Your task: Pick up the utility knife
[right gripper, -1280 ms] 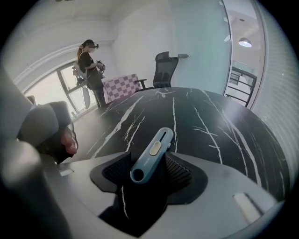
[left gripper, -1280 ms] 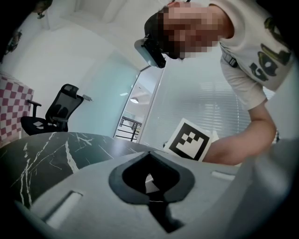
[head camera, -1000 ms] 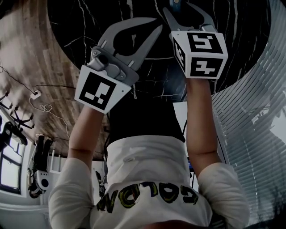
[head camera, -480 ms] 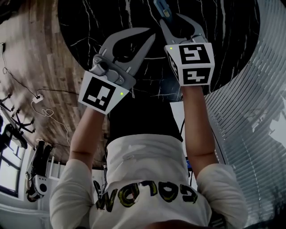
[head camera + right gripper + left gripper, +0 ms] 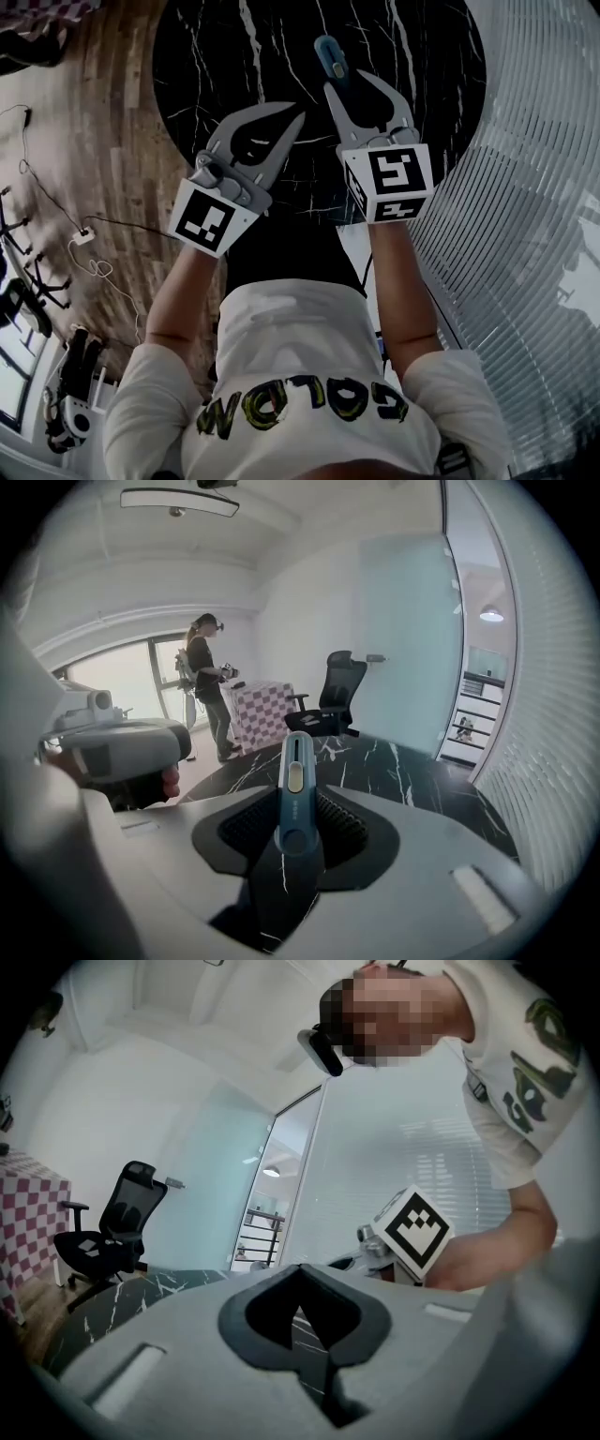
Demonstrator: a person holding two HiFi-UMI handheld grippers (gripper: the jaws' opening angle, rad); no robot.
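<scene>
Right gripper [image 5: 345, 82] pinching the utility knife [image 5: 333, 58] above the round counter [image 5: 422, 56].
Slim blue knife with a pale slider, jutting past the pads; left gripper [image 5: 294, 114] pressed together alongside, holding nothing; the counter's right edge meets a slatted wall [image 5: 534, 187].

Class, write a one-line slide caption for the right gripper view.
The right gripper, jaws shut on a blue utility knife, held above the black marble table, office chair behind.

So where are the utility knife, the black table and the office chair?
utility knife [image 5: 298, 810], right gripper view, on its blue handle.
black table [image 5: 412, 772], right gripper view, on the bare marbled top.
office chair [image 5: 127, 1211], left gripper view, on its backrest.
</scene>
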